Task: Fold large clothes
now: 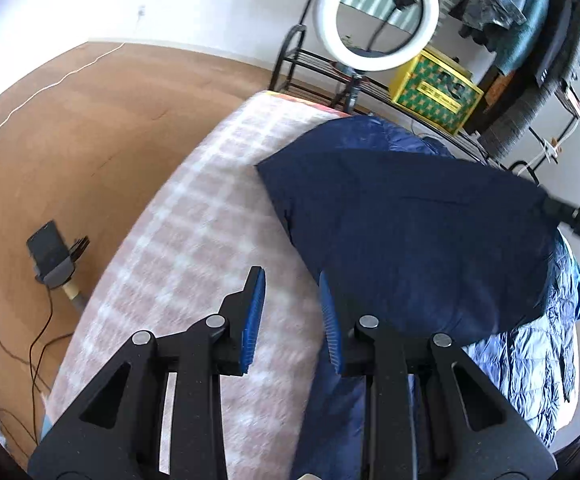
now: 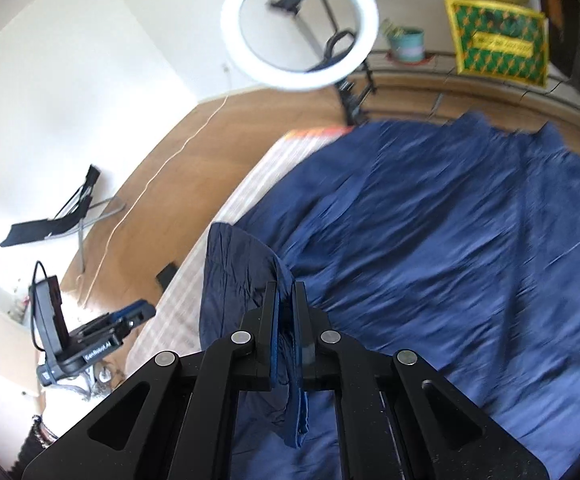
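Over on the left, the left claw (image 1: 292,312) hovers above the checked pink blanket (image 1: 193,216) that covers the bed. Its blue pads stand apart with nothing between them; only the blanket shows through the gap. The near edge of the navy garment (image 1: 402,232) lies just beside its right-hand finger, but I cannot say whether it brushes the cloth.

The garment itself, a big dark blue piece, is spread over the right part of the bed, on top of a shiny quilted blue jacket (image 1: 530,360) that peeks out at the near right. One flap of it is raised off the bed and stretches toward the right edge of the left camera's view, where a dark arm-like shape reaches in.

That matches what the right side shows: the right claw (image 2: 285,308) is pinched together on a bunched corner of the navy garment, a tail of cloth hanging down below the pads and the rest draping away across the bed. Behind, a ring light (image 2: 300,24) stands by the rack.

To my eye this is the start of a fold: one corner is gripped and raised, the other side not yet taken. The next move likely calls for the left claw to close on the near edge, then both to carry the cloth across evenly so the fold lands square rather than dragging the jacket underneath.
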The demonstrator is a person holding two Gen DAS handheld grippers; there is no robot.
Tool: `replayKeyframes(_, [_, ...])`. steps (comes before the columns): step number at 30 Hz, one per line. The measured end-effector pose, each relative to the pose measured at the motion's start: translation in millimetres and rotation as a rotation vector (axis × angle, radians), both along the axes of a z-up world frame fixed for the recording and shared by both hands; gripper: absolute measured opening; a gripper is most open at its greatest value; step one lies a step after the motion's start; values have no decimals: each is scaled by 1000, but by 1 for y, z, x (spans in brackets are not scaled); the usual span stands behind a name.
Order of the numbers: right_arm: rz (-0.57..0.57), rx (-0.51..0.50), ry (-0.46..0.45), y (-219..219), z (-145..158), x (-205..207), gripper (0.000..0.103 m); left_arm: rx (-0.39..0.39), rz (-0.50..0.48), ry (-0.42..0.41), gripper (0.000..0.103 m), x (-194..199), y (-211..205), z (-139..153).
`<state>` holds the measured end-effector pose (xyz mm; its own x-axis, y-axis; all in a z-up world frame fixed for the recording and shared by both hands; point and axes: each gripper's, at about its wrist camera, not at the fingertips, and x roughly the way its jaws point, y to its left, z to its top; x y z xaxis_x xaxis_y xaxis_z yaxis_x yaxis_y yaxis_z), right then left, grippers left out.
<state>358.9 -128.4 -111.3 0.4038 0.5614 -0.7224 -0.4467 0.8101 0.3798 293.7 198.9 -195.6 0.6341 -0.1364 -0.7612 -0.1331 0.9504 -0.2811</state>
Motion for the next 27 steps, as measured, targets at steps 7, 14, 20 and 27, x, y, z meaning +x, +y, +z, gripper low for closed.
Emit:
replayKeyframes(7, [-149, -46, -67, -85, 24, 36, 4, 23, -90, 3, 27, 56, -48, -2])
replayKeyframes(14, [-340, -25, -106, -181, 42, 68, 4, 90, -173, -2, 27, 97, -95, -5])
replayKeyframes(20, [-444, -65, -102, -233, 32, 101, 4, 152, -225, -1, 27, 132, -128, -12])
replayKeyframes(27, [-453, -113, -49, -249, -9, 135, 4, 204, -228, -5, 27, 181, -151, -21])
